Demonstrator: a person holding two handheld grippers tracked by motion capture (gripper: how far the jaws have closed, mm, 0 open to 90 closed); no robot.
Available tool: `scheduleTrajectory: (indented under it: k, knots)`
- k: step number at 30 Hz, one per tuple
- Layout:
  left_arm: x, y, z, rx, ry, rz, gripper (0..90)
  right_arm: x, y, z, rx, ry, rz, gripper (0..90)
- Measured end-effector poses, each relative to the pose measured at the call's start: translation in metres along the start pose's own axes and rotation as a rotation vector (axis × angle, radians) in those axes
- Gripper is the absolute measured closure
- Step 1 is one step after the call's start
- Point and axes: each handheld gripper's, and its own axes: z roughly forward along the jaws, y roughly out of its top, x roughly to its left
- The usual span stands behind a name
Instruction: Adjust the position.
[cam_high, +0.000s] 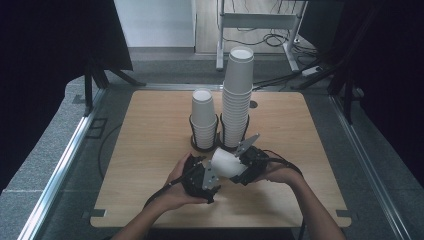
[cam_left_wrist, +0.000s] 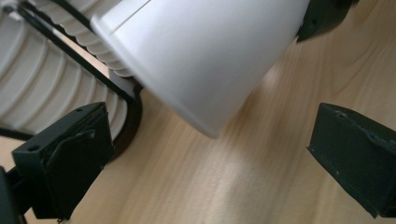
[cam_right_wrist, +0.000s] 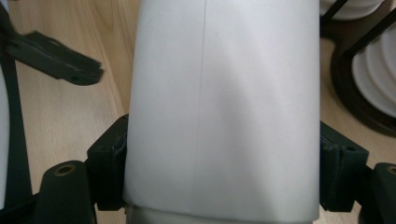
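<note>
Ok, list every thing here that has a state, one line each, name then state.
Single white paper cup: lying sideways, clamped in right tongs.
Right tongs: shut on the cup.
Left tongs: open, holding nothing.
Short white cup stack: upright in black wire holder.
Tall white cup stack: upright in its holder.

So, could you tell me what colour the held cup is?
White: the cup shows best in the right gripper view.

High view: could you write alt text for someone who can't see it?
Two hands hold tools over a wooden table; the right tool grips a white paper cup, the left tool is open beside it. Behind stand two cup stacks in black holders.
</note>
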Motion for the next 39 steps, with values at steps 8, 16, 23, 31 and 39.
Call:
scheduleTrajectory:
  k: [8, 16, 23, 31, 39]
  knots:
    - [0.018, -0.008, -0.010, -0.071, -0.038, -0.175, 1.1, 0.008, -0.010, 0.000, -0.150, -0.038, 0.038, 22.0]
    - [0.031, -0.009, -0.019, -0.137, -0.078, -0.297, 1.2, 0.016, -0.020, 0.004, -0.301, -0.071, 0.085, 21.9]
    - [0.038, -0.014, -0.016, -0.142, -0.093, -0.371, 1.3, 0.022, -0.030, 0.011, -0.389, -0.078, 0.111, 21.8]
    - [0.041, -0.018, -0.014, -0.163, -0.113, -0.427, 1.4, 0.028, -0.043, 0.019, -0.551, -0.140, 0.177, 21.8]
    - [0.041, -0.027, -0.010, -0.198, -0.181, -0.519, 3.8, 0.032, -0.049, 0.024, -0.653, -0.179, 0.178, 21.8]
